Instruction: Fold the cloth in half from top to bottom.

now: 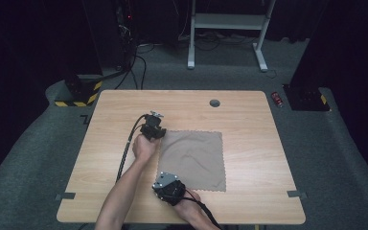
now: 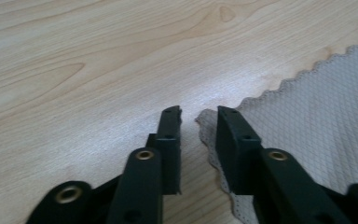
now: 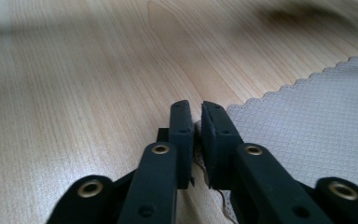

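Observation:
A grey-brown square cloth [image 1: 194,155] with a scalloped edge lies flat on the wooden table [image 1: 124,110], a few soft creases in it. My left gripper [image 1: 160,135] is down at the cloth's far left corner. In the left gripper view the jaws [image 2: 199,112] stand a little apart, with the cloth [image 2: 317,116] corner lying between the tips on the table [image 2: 74,70]. My right gripper [image 1: 163,178] sits at the near left corner. In the right gripper view its jaws [image 3: 198,107] are nearly together, pinching the cloth [image 3: 307,121] corner.
A round cable hole [image 1: 214,102] is set in the table's far edge. Grey tape marks [image 1: 65,195] [image 1: 296,193] sit at the near corners. On the floor beyond are a red can [image 1: 278,99], white frame legs [image 1: 190,52] and a yellow-black striped base [image 1: 81,93].

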Motion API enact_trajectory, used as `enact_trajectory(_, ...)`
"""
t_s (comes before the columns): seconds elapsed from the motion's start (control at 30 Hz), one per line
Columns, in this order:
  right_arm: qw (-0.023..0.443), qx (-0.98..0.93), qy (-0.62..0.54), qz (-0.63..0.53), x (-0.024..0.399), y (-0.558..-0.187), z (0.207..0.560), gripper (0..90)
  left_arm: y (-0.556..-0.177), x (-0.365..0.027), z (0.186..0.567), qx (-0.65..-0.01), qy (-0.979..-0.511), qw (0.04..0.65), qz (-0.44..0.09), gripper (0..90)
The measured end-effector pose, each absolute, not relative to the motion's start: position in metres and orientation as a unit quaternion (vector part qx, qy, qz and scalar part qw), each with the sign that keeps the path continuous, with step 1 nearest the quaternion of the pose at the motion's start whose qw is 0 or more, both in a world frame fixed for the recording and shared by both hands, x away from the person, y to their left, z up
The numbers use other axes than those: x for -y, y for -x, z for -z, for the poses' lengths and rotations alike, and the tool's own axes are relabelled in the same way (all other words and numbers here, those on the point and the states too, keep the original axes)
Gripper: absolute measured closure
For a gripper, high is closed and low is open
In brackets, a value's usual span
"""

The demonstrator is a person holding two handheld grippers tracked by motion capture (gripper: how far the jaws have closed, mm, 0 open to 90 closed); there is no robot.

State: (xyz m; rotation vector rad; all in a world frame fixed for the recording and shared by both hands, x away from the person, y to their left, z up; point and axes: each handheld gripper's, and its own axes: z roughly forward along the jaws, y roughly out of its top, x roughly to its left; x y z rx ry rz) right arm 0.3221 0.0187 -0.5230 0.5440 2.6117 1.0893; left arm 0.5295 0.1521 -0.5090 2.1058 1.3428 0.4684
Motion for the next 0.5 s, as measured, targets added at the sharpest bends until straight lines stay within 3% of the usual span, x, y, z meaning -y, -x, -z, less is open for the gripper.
enact_trajectory(0.17, 0.137, -0.897, -0.193, -0.373, -0.0188, -0.3218, 0.5232, 89.0, -0.5306, -0.1525, 0.5090, -0.502, -0.794, 0.305, -0.157, 88.3)
enact_trajectory(0.5, 0.135, -0.895, -0.195, -0.379, -0.0159, -0.3198, 0.5204, 89.8, -0.5324, -0.1609, 0.5075, -0.506, -0.786, 0.327, -0.142, 90.0)
